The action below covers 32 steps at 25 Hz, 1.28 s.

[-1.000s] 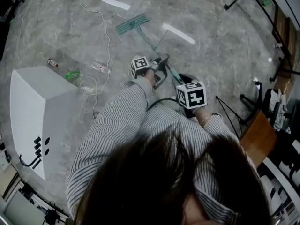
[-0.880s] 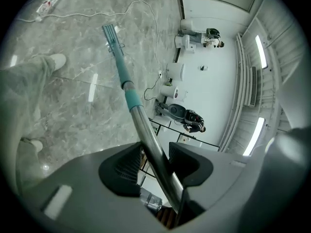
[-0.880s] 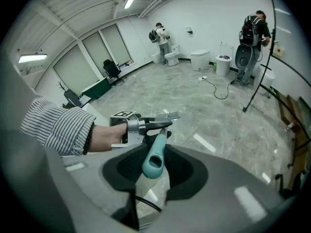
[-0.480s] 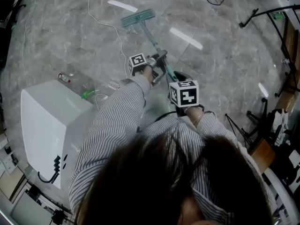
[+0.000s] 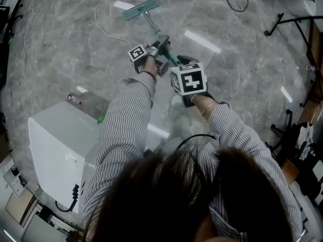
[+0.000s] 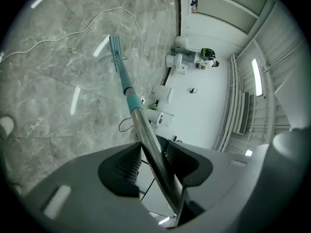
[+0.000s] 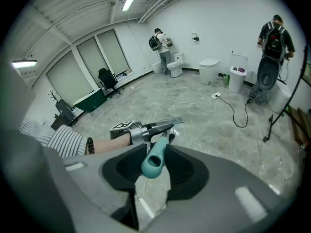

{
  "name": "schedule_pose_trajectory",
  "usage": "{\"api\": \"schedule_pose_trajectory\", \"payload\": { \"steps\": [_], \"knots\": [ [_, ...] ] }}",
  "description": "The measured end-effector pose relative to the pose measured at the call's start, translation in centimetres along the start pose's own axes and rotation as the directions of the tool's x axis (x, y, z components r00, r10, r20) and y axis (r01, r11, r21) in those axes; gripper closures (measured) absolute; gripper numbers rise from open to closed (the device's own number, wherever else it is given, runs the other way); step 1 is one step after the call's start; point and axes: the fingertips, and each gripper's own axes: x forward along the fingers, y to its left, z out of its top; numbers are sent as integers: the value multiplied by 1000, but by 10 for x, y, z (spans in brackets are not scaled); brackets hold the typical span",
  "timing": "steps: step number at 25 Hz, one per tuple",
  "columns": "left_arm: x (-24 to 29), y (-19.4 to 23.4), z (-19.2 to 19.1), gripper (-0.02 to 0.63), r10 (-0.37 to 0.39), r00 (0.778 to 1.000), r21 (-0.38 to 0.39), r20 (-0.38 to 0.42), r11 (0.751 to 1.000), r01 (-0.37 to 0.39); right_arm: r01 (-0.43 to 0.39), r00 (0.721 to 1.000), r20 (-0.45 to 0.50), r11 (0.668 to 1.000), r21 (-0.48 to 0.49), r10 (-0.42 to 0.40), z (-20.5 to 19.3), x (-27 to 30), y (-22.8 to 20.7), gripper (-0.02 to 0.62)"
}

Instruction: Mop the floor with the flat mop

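Note:
The flat mop has a teal head [image 5: 141, 9] lying flat on the grey marble floor at the top of the head view. Its pole [image 5: 154, 28] slants back toward me. My left gripper [image 5: 160, 48] is shut on the metal pole [image 6: 151, 147], which runs between its pads; these jaws have just been closing on it. Beyond them show the teal sleeve [image 6: 130, 98] and the mop head [image 6: 115, 47]. My right gripper [image 5: 182, 64] sits lower on the pole, shut on the teal handle end [image 7: 155, 160]. Striped sleeves cover both arms.
A white box [image 5: 60, 150] stands at my left, with a small bottle [image 5: 74, 99] behind it. A white cable [image 5: 101, 24] snakes over the floor left of the mop. Black stands [image 5: 282, 19] rise at the right. Far off are two people [image 7: 274, 33] and toilets [image 7: 210, 69].
Both grippers and the mop have moved forward over the floor, toward the top of the head view. The white box has slid closer under my left arm.

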Motion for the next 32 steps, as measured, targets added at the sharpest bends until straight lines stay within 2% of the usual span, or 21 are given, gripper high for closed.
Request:
{"api": "schedule_pose_trajectory", "payload": {
  "steps": [3,7,10,21,28,32],
  "knots": [
    [13,-32,23,434,-50,998,-54,40,997,52,15,1000,24,1000,4,-15,36,19,2,476],
    [29,-38,60,435,-25,999,-10,34,1000,26,45,999,20,999,-11,-45,67,35,0,480],
    [34,-43,63,434,-11,1000,-3,18,1000,11,46,999,20,999,-8,-46,73,37,-2,480],
    [34,-26,40,445,26,1000,3,-2,1000,-26,56,998,-21,998,-12,-56,46,31,-16,482],
    [25,-5,-4,446,3,999,-28,38,1000,-1,50,998,-25,999,-16,-50,8,2,-30,482],
    [12,11,-44,446,-25,997,-41,71,999,28,40,999,-13,999,-27,-40,-26,-28,-37,482]
  ]
}}
